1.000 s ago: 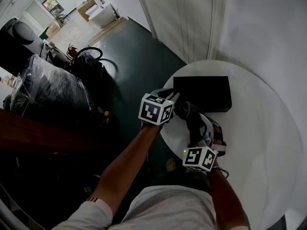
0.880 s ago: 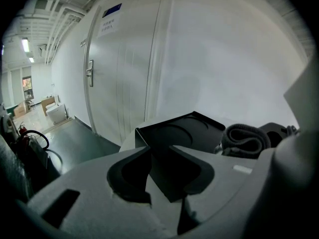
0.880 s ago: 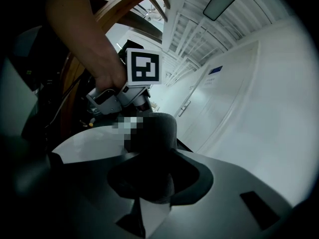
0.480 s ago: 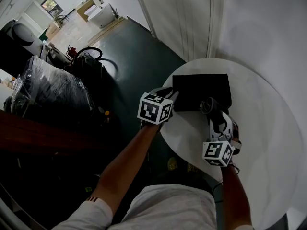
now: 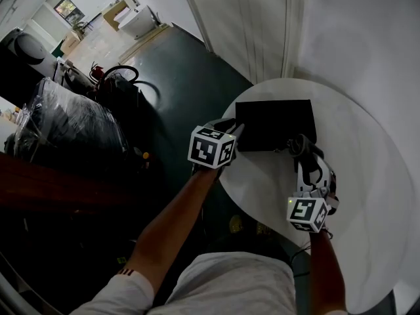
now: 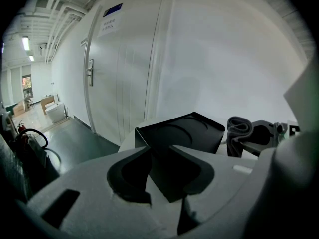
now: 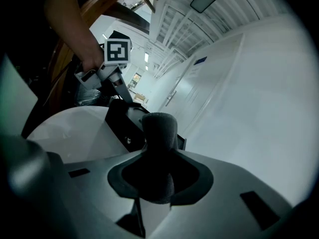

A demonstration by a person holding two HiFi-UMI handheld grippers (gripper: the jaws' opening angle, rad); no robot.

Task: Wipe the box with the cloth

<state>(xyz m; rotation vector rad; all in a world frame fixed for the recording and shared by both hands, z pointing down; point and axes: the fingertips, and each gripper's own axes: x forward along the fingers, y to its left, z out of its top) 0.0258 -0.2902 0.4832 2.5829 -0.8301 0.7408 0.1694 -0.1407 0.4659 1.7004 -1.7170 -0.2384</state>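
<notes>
1. Head view: you are holding the left gripper (image 5: 235, 131) against the left edge of the black box (image 5: 274, 123). The box is lying flat on the far part of the round white table (image 5: 367, 195). Your right gripper (image 5: 303, 152) is reaching in from the near right. The dark cloth (image 5: 294, 142) at its tip is sitting at the box's near edge, by the right corner.

2. Left gripper view: the left gripper (image 6: 162, 168) is clamping its jaws on a corner of the box (image 6: 182, 133), which is running down between them. Off to the right, the rolled cloth (image 6: 238, 128) is standing up in the right gripper (image 6: 259, 136), just beside the box. A white door (image 6: 119, 73) is showing behind.

3. Right gripper view: the right gripper (image 7: 159, 178) is squeezing its jaws on the cloth (image 7: 159, 133), whose rolled end is poking out between them. That end is lying just in front of the box (image 7: 119, 121); you cannot tell whether they are touching. Across the table (image 7: 70, 128), the left gripper (image 7: 117, 91) is gripping the box's far end.
</notes>
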